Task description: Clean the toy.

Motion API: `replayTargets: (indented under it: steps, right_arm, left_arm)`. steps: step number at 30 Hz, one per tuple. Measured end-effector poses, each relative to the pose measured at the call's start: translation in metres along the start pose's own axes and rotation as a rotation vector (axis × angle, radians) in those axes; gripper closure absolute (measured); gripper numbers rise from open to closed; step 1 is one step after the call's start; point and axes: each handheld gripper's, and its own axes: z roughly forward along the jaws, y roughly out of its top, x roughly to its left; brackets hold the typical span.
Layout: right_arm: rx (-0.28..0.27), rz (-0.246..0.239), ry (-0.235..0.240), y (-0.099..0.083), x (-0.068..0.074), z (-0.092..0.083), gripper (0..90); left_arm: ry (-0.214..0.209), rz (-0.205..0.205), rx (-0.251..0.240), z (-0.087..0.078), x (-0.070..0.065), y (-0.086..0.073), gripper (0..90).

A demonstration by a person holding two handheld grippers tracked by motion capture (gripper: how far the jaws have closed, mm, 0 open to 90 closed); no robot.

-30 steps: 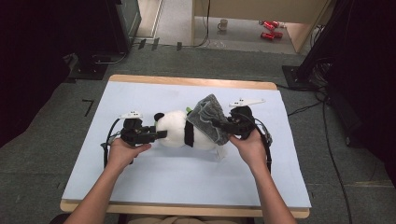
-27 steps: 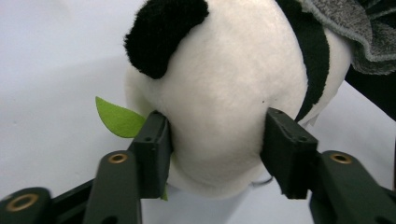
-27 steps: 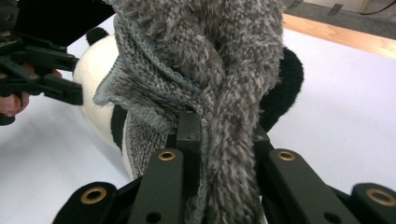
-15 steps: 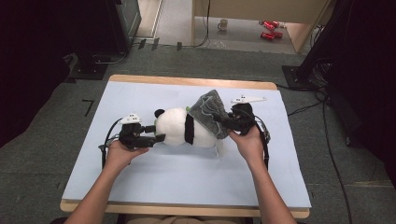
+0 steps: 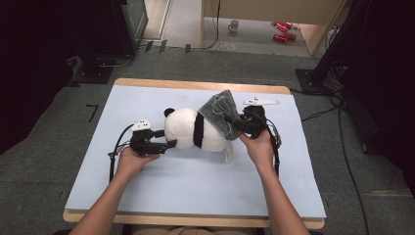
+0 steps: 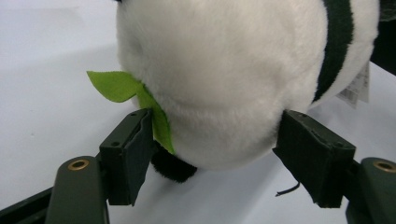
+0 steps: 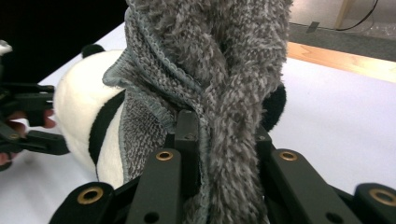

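While the stuffed panda (image 5: 195, 129) lies on its side near the middle of the pale blue table cover (image 5: 195, 181), the right gripper (image 5: 234, 121) is clamped on a grey fuzzy cloth (image 5: 220, 112) that is draped over the toy's far end. In the right gripper view the jaws are pressed together with a thick fold of that cloth (image 7: 224, 93) pinched between them, and the knit bulk rises straight up in front of the camera, hiding most of the panda (image 7: 84, 116) behind it.

The left gripper (image 5: 169, 144) sits at the toy's other end. Its jaws have just been opening, and in the left gripper view they stand spread on either side of the round white body (image 6: 224, 79), which bulges between them; whether the pads touch the fur is hard to say. A green felt leaf (image 6: 126, 93) hangs against the left jaw (right by the pad), and a white fabric tag (image 6: 357, 88) shows at the toy's far side.

Beyond the table's wooden edge (image 5: 195, 84), a mug (image 5: 234, 25) and some red objects (image 5: 281, 31) lie on the floor, well apart from the work.
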Motion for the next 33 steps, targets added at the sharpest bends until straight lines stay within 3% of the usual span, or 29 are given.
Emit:
replayTargets:
  steps: [5, 10, 13, 18, 23, 28, 33]
  right_arm:
    - [0.001, 0.018, 0.014, -0.001, 0.001, -0.006, 74.0]
    - [-0.018, 0.024, 0.000, 0.000, 0.003, -0.015, 74.8]
    - [-0.029, 0.014, 0.003, 0.003, 0.011, -0.021, 75.0]
    - [-0.062, -0.013, 0.060, 0.012, 0.032, -0.029, 75.1]
    - [-0.050, -0.068, 0.128, 0.016, 0.064, -0.024, 75.1]
    - [-0.010, -0.117, 0.170, 0.013, 0.091, -0.009, 75.1]
    - [0.047, -0.140, 0.210, 0.003, 0.110, 0.013, 75.1]
  left_arm:
    - [-0.009, -0.048, -0.006, 0.011, 0.001, -0.002, 26.8]
    - [0.019, -0.038, 0.013, 0.012, -0.007, 0.003, 51.9]
    - [0.022, -0.040, 0.022, 0.012, -0.011, 0.006, 62.2]
    - [0.004, -0.085, 0.023, 0.007, -0.017, 0.011, 69.9]
    - [-0.025, -0.110, 0.043, 0.002, -0.023, 0.013, 72.2]
    - [-0.030, -0.139, 0.060, -0.009, -0.038, 0.011, 73.1]
    - [-0.042, -0.133, 0.084, -0.019, -0.052, 0.008, 73.7]
